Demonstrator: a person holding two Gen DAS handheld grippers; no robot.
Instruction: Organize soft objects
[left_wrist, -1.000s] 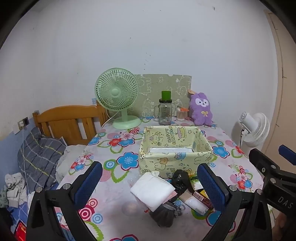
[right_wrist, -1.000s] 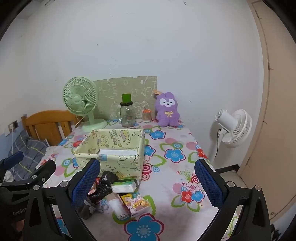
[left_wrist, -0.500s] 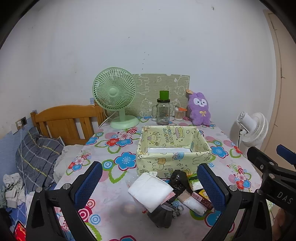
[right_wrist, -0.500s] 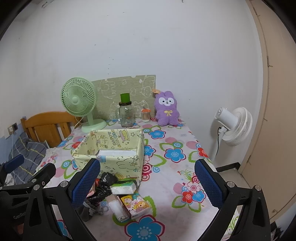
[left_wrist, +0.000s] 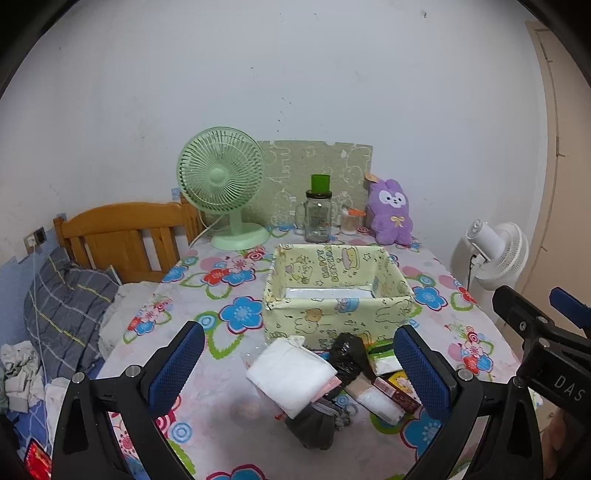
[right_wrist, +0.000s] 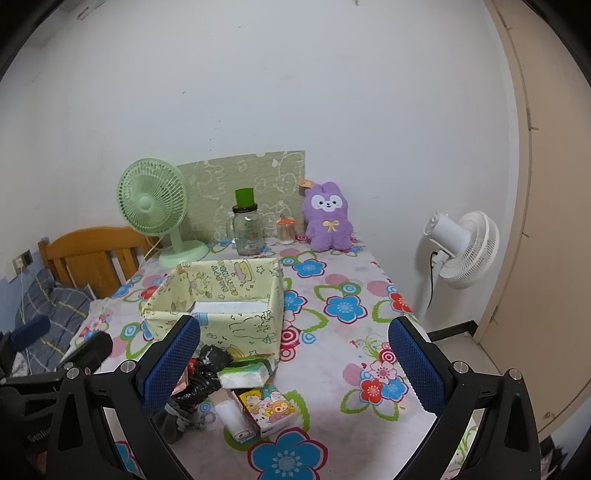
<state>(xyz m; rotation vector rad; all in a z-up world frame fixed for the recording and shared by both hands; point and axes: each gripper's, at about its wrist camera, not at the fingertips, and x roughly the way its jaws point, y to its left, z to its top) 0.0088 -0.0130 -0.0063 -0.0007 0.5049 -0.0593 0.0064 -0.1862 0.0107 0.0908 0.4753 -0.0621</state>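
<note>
Over the last second both views were eased back slightly, and no item was shifted. The left hand-held gripper (left_wrist: 295, 360) was held wide apart above the white soft pack (left_wrist: 291, 374) on the desk (left_wrist: 207, 398). The pile lay just before the yellow fabric box (left_wrist: 334, 295). The right hand-held gripper (right_wrist: 295, 360) was likewise apart, empty; sorting was judged barely begun.

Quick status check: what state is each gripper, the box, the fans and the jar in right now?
Left gripper: open, empty.
Right gripper: open, empty.
Yellow cartoon-print fabric box: open-topped, a white pack inside.
Green desk fan: upright; spinning or not, cannot tell.
White floor fan: upright, plugged in.
Glass jar with green cap: upright, capped.
</note>
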